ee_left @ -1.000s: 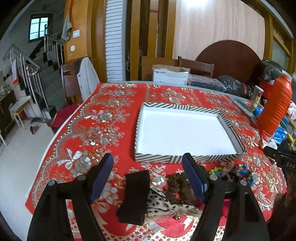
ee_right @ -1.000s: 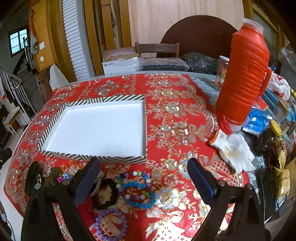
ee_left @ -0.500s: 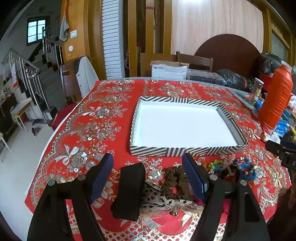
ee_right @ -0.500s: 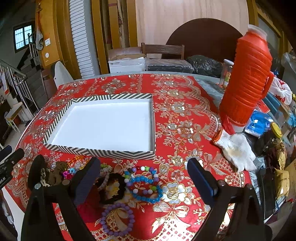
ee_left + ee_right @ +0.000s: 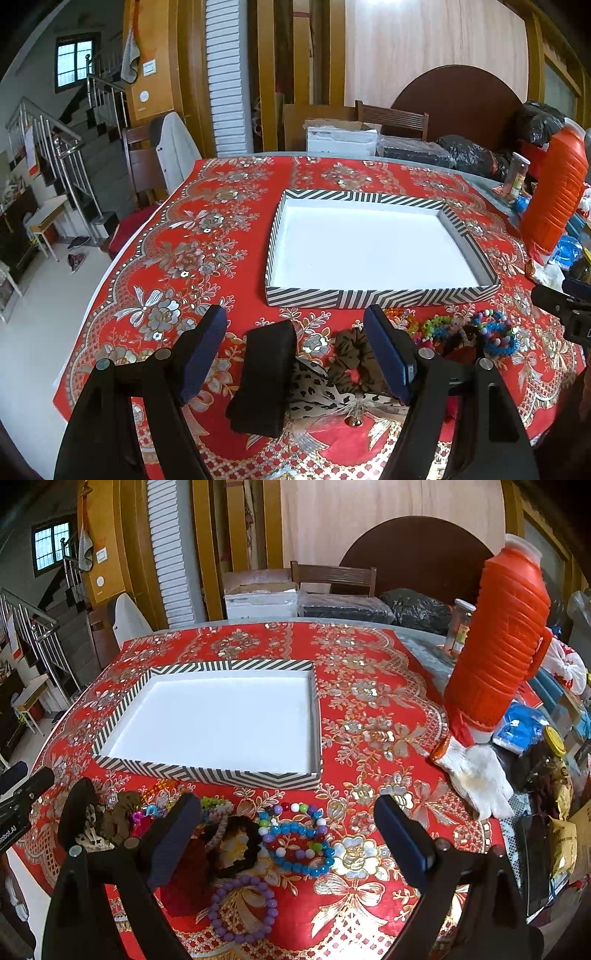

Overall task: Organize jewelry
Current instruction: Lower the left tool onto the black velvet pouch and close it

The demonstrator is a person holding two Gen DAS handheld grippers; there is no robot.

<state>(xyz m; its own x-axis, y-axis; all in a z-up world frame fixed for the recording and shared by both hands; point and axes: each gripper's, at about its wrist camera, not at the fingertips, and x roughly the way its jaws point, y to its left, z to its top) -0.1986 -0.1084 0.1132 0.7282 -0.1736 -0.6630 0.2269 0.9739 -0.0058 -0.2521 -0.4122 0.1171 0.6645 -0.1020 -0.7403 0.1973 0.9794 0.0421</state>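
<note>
Both grippers, left (image 5: pixel 295 354) and right (image 5: pixel 288 834), spread above bracelets (image 5: pixel 295 834).

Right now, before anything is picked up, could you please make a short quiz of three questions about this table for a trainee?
1. True or false: the striped tray already holds jewelry.
2. Which bracelet lies nearest the table edge in the right wrist view: A) purple bracelet, B) blue bracelet, C) green bracelet?
3. Fill in: the left gripper and right gripper are both ____.

Key: 1 false; 2 A; 3 open.
</note>
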